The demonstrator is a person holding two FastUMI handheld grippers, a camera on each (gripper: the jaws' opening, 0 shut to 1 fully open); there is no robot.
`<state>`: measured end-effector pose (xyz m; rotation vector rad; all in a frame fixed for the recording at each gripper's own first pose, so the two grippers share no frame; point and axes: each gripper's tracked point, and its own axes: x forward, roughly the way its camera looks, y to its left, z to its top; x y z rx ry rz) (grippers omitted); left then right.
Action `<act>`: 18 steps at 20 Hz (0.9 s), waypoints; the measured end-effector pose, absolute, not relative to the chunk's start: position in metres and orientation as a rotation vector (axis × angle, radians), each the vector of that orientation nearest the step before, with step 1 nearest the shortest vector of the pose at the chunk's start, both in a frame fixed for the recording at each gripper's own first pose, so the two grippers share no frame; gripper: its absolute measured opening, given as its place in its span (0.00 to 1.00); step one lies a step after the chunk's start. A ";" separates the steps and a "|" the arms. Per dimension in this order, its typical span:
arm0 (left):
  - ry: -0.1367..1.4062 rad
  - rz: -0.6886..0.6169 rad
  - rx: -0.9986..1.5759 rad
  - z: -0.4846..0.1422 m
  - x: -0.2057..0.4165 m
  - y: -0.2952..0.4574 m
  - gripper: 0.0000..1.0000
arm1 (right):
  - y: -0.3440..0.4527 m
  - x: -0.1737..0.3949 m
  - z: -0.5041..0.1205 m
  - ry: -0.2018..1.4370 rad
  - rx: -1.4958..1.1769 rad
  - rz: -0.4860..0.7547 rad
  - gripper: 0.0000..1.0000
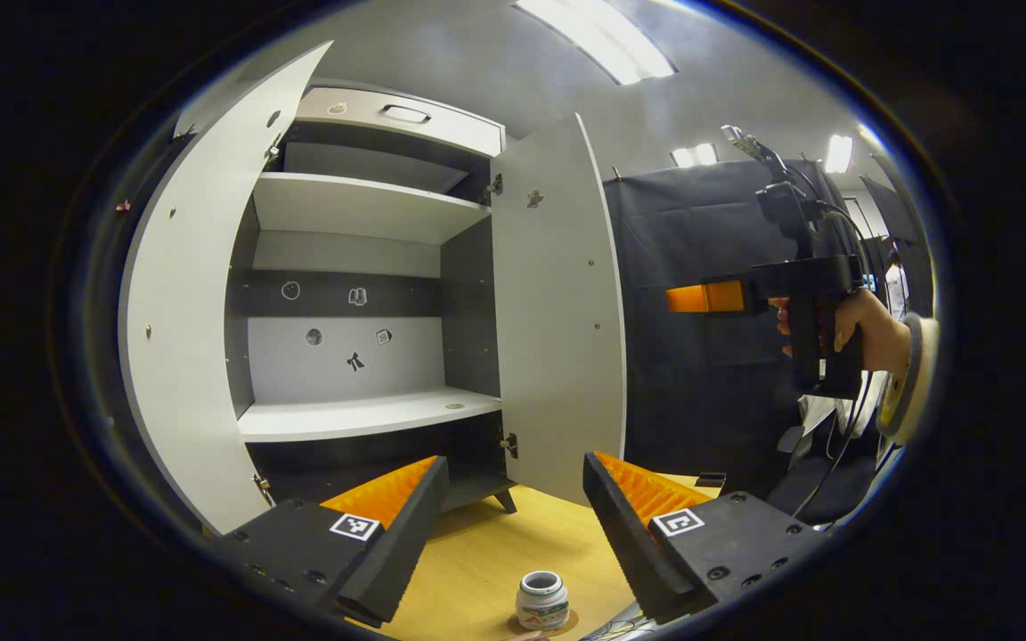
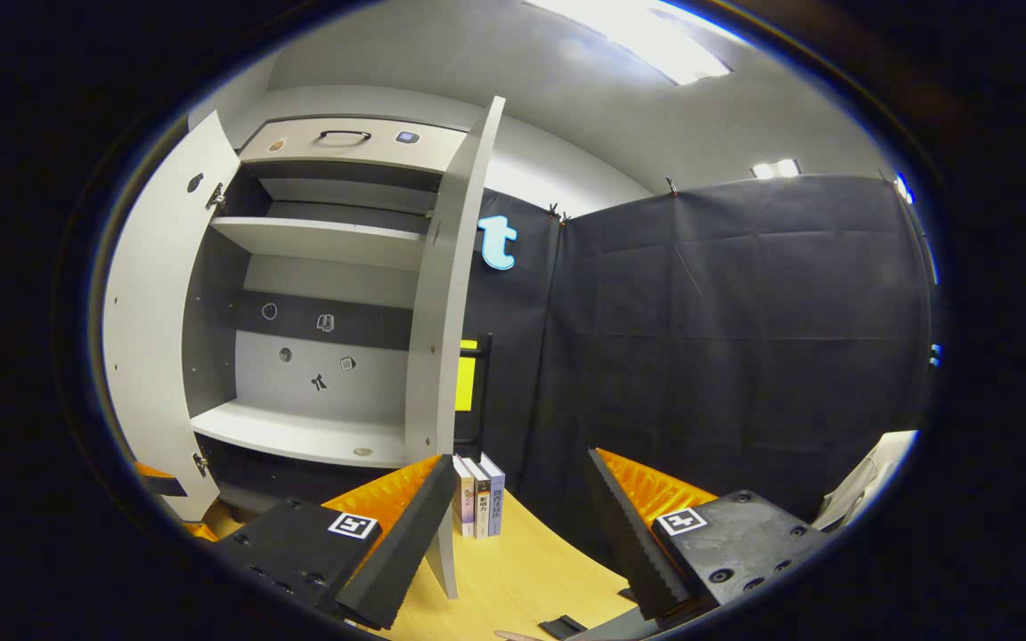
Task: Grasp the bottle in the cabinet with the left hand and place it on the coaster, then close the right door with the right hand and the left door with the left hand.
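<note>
Below the cabinet (image 1: 362, 294), on the wooden table (image 1: 513, 543): bottle (image 1: 541, 601), upright on the coaster (image 1: 566, 623), long axis vertical, mouth up. Straddling it from above, left gripper (image 1: 513, 507), fingers spread wide, holding nothing. Right of the cabinet's open right door (image 1: 557, 320), right gripper (image 2: 513, 507), fingers likewise apart and empty. Left door (image 1: 183, 329) swung open too. Beside the right door, three books (image 2: 477, 494) standing upright.

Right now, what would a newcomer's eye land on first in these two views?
The tall white cabinet with both doors swung wide, its shelves bare. Next, the small white bottle already standing on the coaster on the wooden table, between the open fingers of the left hand-held gripper. To the right, a hand holds the right hand-held gripper level.
</note>
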<state>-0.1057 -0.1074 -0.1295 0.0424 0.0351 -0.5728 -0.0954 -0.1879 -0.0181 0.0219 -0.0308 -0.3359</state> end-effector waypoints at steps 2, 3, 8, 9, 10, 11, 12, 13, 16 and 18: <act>0.038 -0.555 0.057 -0.122 -0.101 -0.103 0.95 | -0.201 -0.082 -0.012 -0.042 0.024 -0.336 0.97; 0.037 -0.538 0.069 -0.118 -0.099 -0.101 0.95 | -0.205 -0.073 -0.012 -0.032 0.019 -0.326 0.97; 0.031 -0.452 0.077 -0.104 -0.085 -0.105 0.95 | -0.208 -0.026 -0.010 -0.025 0.020 -0.231 0.97; 0.036 -0.434 0.072 -0.104 -0.083 -0.108 0.95 | -0.210 -0.018 -0.011 -0.024 0.024 -0.208 0.97; 0.040 -0.412 0.069 -0.104 -0.082 -0.111 0.95 | -0.210 -0.010 -0.012 -0.023 0.032 -0.183 0.97; 0.042 -0.391 0.066 -0.103 -0.079 -0.113 0.95 | -0.210 -0.004 -0.014 -0.020 0.047 -0.154 0.97; 0.043 -0.372 0.061 -0.103 -0.077 -0.116 0.95 | -0.208 0.001 -0.018 -0.012 0.062 -0.121 0.97; 0.041 -0.352 0.054 -0.103 -0.073 -0.119 0.95 | -0.205 0.005 -0.022 -0.002 0.070 -0.085 0.97; 0.042 -0.306 0.017 -0.104 -0.067 -0.126 0.95 | -0.203 0.011 -0.025 0.001 0.062 -0.023 0.95; 0.053 -0.277 -0.012 -0.107 -0.063 -0.127 0.95 | -0.195 0.012 -0.024 -0.009 0.051 0.026 0.95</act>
